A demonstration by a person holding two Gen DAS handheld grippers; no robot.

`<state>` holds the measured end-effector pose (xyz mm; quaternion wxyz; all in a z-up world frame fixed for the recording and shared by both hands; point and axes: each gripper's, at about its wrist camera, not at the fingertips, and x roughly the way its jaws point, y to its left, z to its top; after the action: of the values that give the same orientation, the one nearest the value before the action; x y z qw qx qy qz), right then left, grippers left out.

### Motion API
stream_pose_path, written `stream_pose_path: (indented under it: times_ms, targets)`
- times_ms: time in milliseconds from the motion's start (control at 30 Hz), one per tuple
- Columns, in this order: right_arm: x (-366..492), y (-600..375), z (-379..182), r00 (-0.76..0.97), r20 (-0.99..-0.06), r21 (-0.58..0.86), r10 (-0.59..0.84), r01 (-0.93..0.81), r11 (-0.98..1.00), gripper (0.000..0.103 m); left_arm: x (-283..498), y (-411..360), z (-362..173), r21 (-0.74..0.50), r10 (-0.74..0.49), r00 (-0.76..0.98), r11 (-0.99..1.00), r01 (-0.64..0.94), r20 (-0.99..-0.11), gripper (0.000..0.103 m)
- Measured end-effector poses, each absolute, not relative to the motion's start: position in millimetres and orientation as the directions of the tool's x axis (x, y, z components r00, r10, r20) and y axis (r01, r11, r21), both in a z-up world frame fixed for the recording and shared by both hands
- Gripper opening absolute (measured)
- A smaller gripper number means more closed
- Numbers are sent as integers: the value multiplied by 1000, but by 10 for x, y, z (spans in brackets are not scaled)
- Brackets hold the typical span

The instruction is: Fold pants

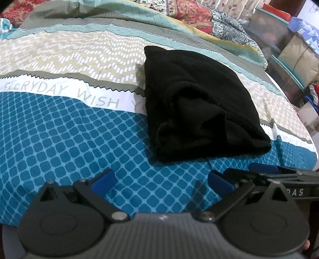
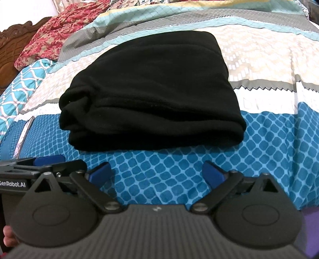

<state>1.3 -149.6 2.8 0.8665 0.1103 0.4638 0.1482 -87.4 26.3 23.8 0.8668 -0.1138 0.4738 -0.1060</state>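
The black pants lie folded into a thick compact bundle on the patterned bedspread. In the right wrist view the bundle sits straight ahead with its layered edges facing left. My left gripper is open and empty, just short of the bundle's near edge. My right gripper is open and empty, also just in front of the bundle. The right gripper's blue pads show at the right of the left wrist view, and the left gripper's pads show at the left of the right wrist view.
Red floral and patterned bedding is piled at the head of the bed. Storage boxes and bags stand beyond the bed's right side. A carved wooden headboard is at the left of the right wrist view.
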Motion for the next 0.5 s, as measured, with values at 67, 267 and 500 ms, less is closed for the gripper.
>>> stream_pose_path:
  times_ms: [67, 267, 500]
  targets:
    - [21, -1493, 27, 526, -771, 326, 358, -157, 932, 100, -884, 252, 236, -291, -283, 533, 954, 71, -798, 103]
    - [13, -1493, 23, 529, -764, 333, 370, -168, 928, 102, -948, 244, 242, -287, -268, 551, 956, 53, -790, 103]
    - [-37, -1570, 3, 543, -739, 364, 400, -178, 914, 103, -951, 252, 257, -292, -264, 550, 956, 38, -792, 103]
